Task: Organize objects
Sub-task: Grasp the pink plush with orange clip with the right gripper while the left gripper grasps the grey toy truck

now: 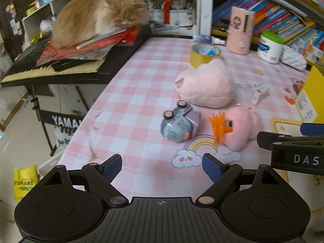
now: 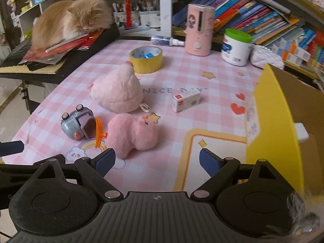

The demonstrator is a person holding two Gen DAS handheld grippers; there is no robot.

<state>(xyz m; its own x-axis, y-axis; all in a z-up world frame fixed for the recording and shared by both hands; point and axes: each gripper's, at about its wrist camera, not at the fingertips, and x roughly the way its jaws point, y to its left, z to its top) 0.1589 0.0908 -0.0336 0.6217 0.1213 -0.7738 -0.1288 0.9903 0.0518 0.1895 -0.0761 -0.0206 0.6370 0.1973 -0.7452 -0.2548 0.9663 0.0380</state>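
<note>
Both sets of tongs are held wide apart and empty above the near edge of the surface (image 2: pixel 182 77), which is covered by a pink checked cloth. The left tongs (image 1: pixel 162 167) are aimed toward the toy car (image 1: pixel 179 122), which lies on its side; the right tongs (image 2: pixel 157 162) are aimed toward the small pink plush (image 2: pixel 133 134), which lies just beyond their tips.

The loose things are clustered in the near-middle of the surface. An orange plastic piece (image 2: pixel 99 134) stands between the car and the small plush, touching or nearly touching both. The larger pink plush (image 2: pixel 118 92) lies just behind them, and a small white box (image 2: pixel 185 100) lies to its right. A yellow carton (image 2: pixel 273 125) stands open at the right edge and is judged to be the likely destination.

The step in hand is judged to be an approach to a first pick. The small plush would best be taken by the right tongs across its narrower middle, with the pads brought down on both sides before closing. The orange piece should be kept clear of the pads, so that it is not dragged along. A soft body will compress, so a deep bite is advised.
</note>
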